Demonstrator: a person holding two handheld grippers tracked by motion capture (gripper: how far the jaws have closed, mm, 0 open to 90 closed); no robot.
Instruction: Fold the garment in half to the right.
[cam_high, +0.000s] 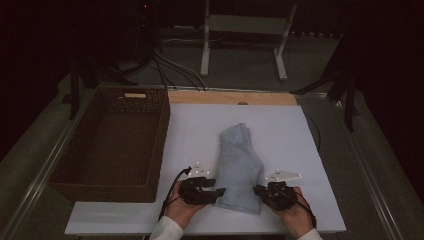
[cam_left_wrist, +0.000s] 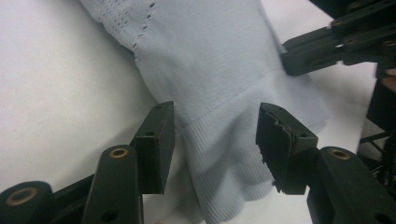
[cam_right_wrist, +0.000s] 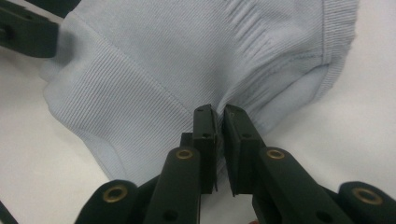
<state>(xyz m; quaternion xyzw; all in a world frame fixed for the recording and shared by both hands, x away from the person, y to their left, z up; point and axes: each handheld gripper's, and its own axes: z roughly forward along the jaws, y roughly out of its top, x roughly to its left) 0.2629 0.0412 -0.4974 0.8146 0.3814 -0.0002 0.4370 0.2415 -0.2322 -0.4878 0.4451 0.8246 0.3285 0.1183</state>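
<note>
The right claw (cam_right_wrist: 219, 116) is clamped on the blue garment (cam_high: 239, 165); the left claw (cam_left_wrist: 212, 140) stands apart. A one-sided pull probably bunches the cloth.

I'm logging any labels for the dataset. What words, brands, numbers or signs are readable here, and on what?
None can be read.
The pale tag on the wicker basket's far rim is too small and dim to read.
The light blue knit garment and the white board show no print.
</note>
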